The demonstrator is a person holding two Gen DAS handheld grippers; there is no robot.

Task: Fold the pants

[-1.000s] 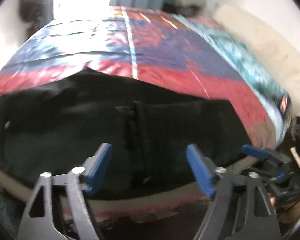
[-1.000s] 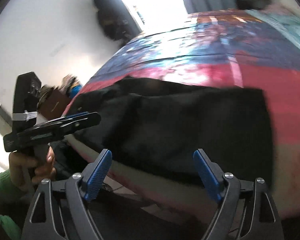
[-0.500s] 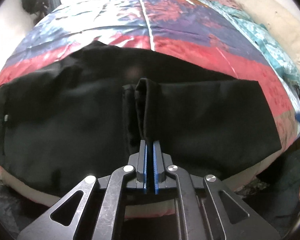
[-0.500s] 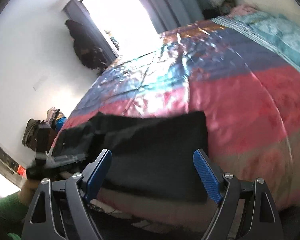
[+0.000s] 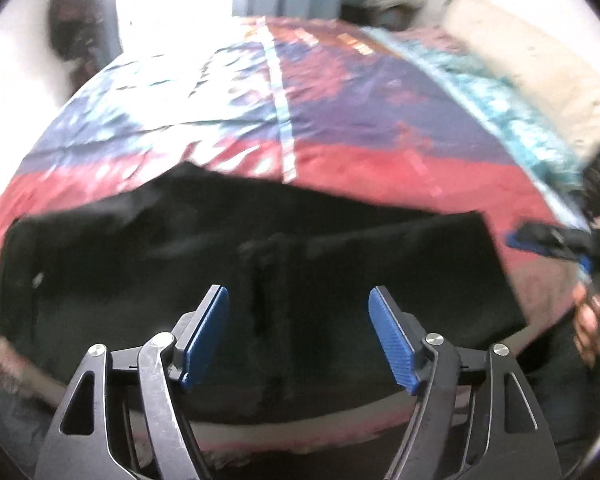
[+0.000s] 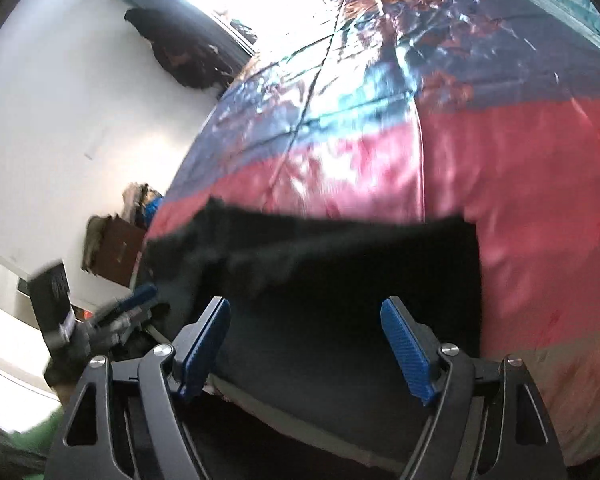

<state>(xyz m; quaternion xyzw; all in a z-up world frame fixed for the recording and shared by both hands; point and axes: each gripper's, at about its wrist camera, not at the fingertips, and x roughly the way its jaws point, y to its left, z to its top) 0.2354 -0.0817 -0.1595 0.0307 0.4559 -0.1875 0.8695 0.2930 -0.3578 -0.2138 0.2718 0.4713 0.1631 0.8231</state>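
Observation:
The black pants [image 5: 140, 272] lie flat across the near edge of the bed, with a small raised crease [image 5: 268, 248] at their middle. My left gripper [image 5: 298, 296] hovers just above that crease, its jaws opening and nothing pinched between them. The right wrist view shows the pants' right end [image 6: 340, 264] with its straight edge on the pink cover. My right gripper [image 6: 306, 308] hangs over that end, its jaws wide and closing slightly, with cloth below them but not gripped. Each gripper shows in the other's view: right gripper [image 5: 548, 240], left gripper [image 6: 128, 308].
The bed cover [image 5: 340, 120] is patterned in pink, purple and blue, with a cream pillow [image 5: 520, 68] at the far right. A bright window and dark hanging clothes [image 6: 180, 52] stand beyond the bed. A brown box [image 6: 112, 252] sits by the wall on the left.
My left gripper shut on the pants' middle crease half a second ago, then let go and drew back open. My right gripper swung rightward along the pants to their right end.

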